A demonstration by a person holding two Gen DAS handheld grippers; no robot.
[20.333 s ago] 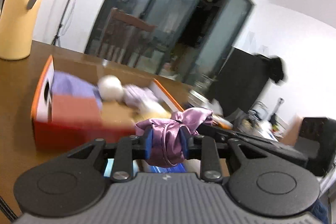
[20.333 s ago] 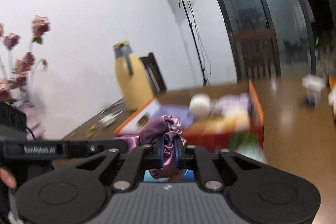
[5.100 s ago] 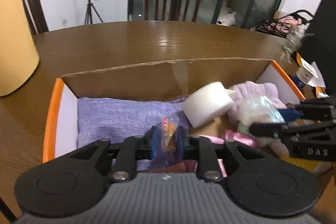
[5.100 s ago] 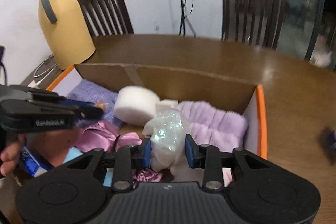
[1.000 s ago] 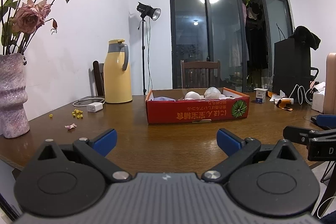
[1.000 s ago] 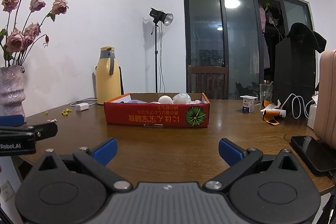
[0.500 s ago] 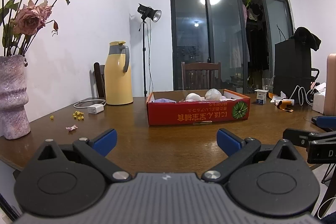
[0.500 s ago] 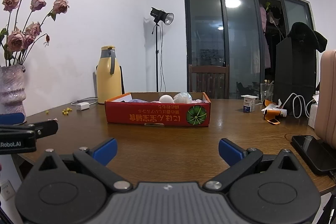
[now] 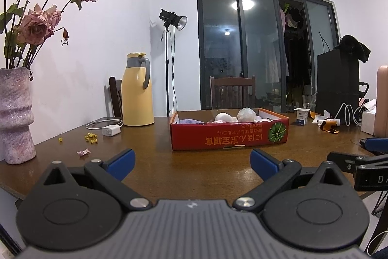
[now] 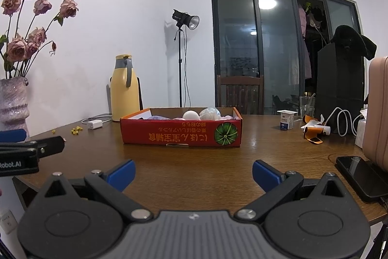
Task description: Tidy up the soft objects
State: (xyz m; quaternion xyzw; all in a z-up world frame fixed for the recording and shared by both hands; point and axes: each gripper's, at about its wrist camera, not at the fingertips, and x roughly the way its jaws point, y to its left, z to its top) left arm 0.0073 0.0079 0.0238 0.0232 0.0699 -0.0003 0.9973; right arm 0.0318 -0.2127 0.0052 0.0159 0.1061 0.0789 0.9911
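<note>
A red cardboard box (image 9: 229,137) (image 10: 180,134) with a melon print stands in the middle of the brown table. Over its rim show a white foam roll (image 9: 222,117) (image 10: 190,115), a crinkly clear bag (image 9: 246,114) (image 10: 210,113) and some purple cloth (image 9: 191,121) (image 10: 157,117). My left gripper (image 9: 192,160) is held back near the table's front edge, open and empty. My right gripper (image 10: 193,172) is likewise back from the box, open and empty. Each gripper shows at the edge of the other's view.
A yellow thermos jug (image 9: 137,90) and a white charger (image 9: 111,130) sit at the back left, a pink vase of dried roses (image 9: 15,113) at the far left. A yoghurt cup (image 10: 286,120), a glass, cables and a black phone (image 10: 359,176) lie on the right.
Both grippers have drifted very slightly; the box sits a touch lower and nearer in the views. Both stay open and empty.
</note>
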